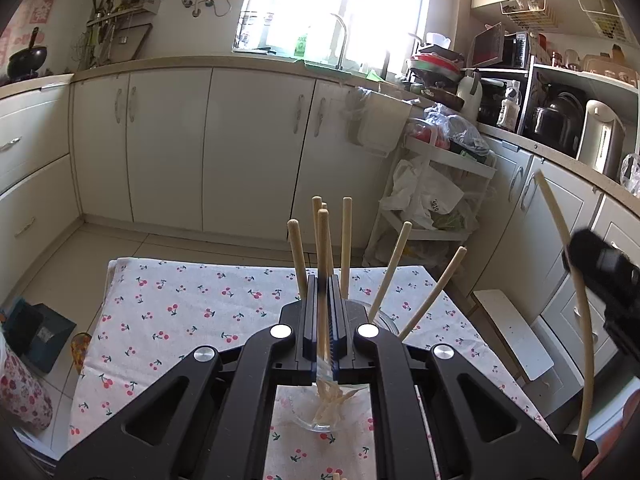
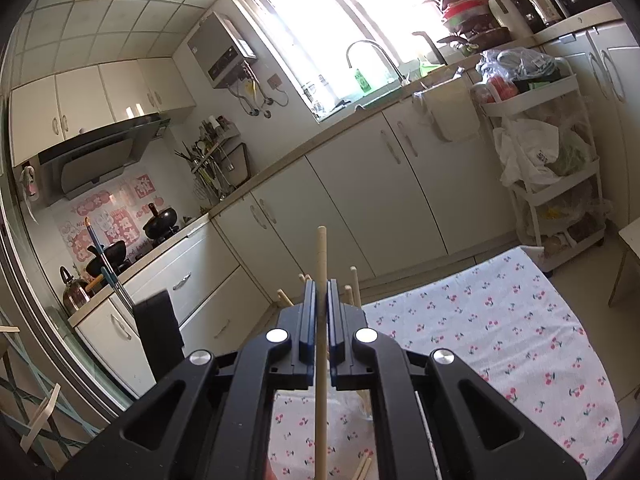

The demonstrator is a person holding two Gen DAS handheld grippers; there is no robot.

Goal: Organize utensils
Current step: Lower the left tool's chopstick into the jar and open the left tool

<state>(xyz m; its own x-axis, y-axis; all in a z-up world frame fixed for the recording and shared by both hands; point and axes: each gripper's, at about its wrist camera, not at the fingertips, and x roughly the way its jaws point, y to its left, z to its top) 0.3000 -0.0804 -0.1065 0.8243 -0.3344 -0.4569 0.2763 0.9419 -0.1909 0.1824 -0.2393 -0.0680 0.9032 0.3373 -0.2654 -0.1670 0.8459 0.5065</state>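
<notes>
the left gripper [image 1: 322,300] has its jaws clamped on a wooden chopstick [image 1: 322,248] standing in a glass jar [image 1: 326,408] with other chopsticks [image 1: 346,240], on the cherry-print table [image 1: 180,312]. the right gripper [image 2: 322,304] has its jaws clamped on another chopstick [image 2: 321,256], held upright above the table.

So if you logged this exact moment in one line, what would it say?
left hand-held gripper: shut on chopstick over glass jar | right hand-held gripper: shut on another chopstick | cherry-print cloth: underneath
</notes>
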